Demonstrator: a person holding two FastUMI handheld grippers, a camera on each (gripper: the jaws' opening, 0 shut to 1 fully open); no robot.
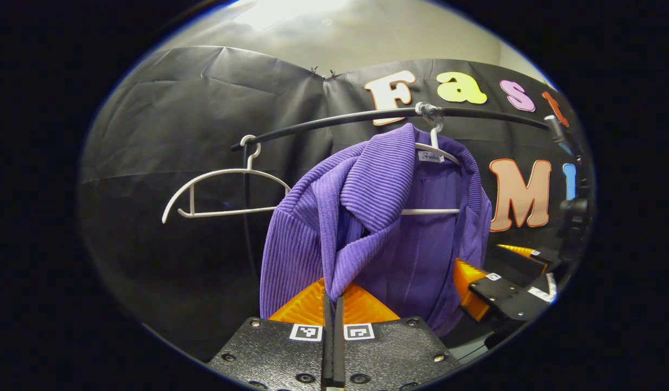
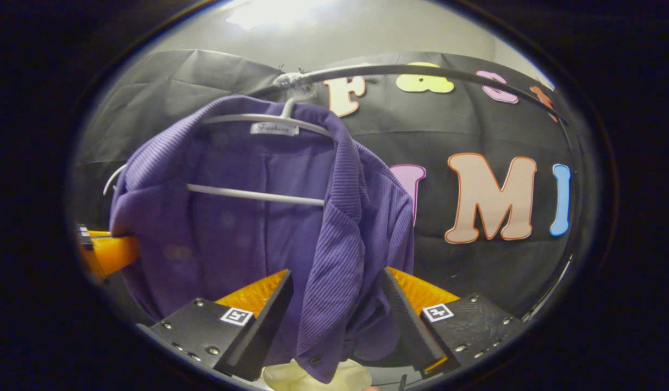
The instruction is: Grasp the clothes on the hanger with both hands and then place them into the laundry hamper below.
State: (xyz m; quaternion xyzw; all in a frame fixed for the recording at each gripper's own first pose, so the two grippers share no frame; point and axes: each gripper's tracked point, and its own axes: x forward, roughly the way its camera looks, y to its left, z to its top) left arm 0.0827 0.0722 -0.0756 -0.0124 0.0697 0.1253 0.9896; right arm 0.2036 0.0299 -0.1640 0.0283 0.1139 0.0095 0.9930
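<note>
At centre frame, the purple cardigan (image 1: 377, 228) hangs on a white hanger (image 1: 437, 157) from the black rail (image 1: 339, 120).
Left gripper (image 1: 332, 304) jaws pinch its front edge; right gripper (image 2: 337, 309) jaws stand spread around the other front edge.

Black cloth wall (image 1: 176, 136), pale ceiling (image 1: 334, 38), bright overhead light (image 1: 280, 11)

My left gripper (image 1: 332, 304) pinches the front edge of the purple ribbed knit cardigan (image 1: 367, 217), which hangs on a white plastic hanger (image 1: 435, 152) from the black metal rail (image 1: 339, 120); an empty white hanger (image 1: 225, 190) hangs left of it. My right gripper (image 2: 337, 309) straddles the cardigan's other front edge
</note>
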